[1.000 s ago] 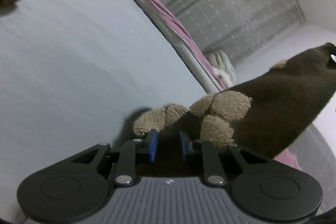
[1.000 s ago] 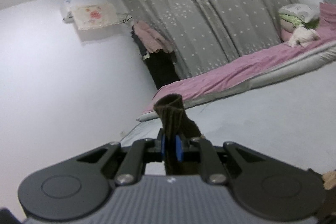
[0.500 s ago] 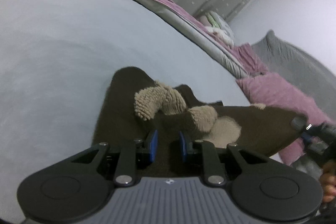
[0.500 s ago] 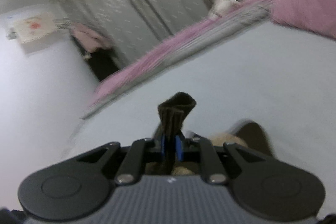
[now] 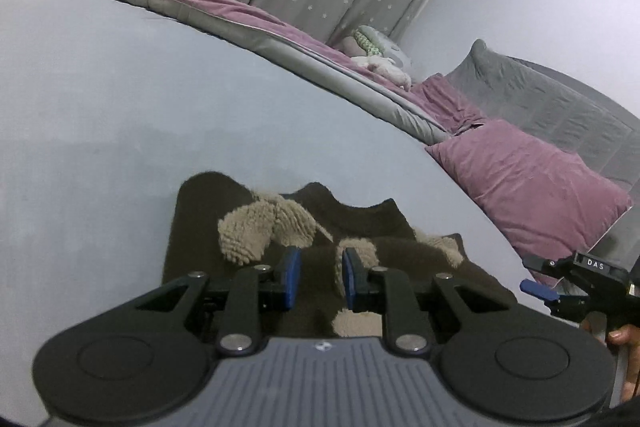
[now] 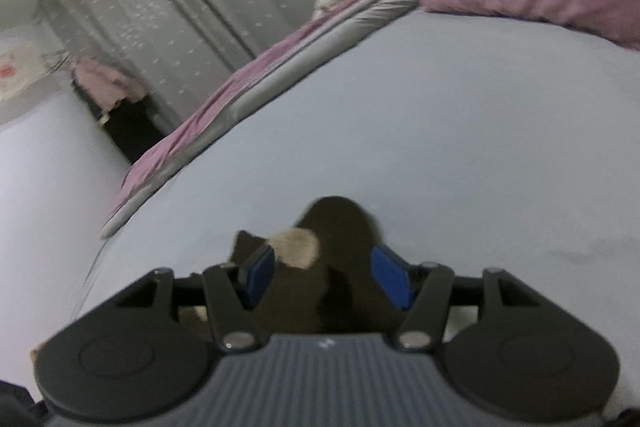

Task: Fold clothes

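In the left wrist view the brown garment (image 5: 304, 259), with its tan fleecy patches, lay flat on the pale sheet (image 5: 120, 131), just ahead of the left gripper (image 5: 319, 281). That gripper's blue pads were drawn close together with a fold of the dark cloth pinched between them, so it was clamped on the garment's near edge. At the right margin the right gripper (image 5: 538, 293) showed in a hand (image 5: 624, 343), near the garment's right corner and below the pink pillow (image 5: 532, 187); the grey and pink quilt (image 5: 248, 23) ran along the far side of the bed. The risk here, as I judged it, was that the left pinch held only a thin bit of cloth, so a pull could slip it free or drag the whole garment crooked. In the right wrist view, which was blurred, the right gripper (image 6: 324, 279) had its pads standing apart and its jaws were opening, with the dark cloth (image 6: 336, 227) lying between them but not pressed. Letting go there might have left that end bunched or rolled rather than flat, and the tan patch (image 6: 298, 247) seemed to ride up, so the fold could end uneven. With only one side held, the cloth could also swing when lifted.
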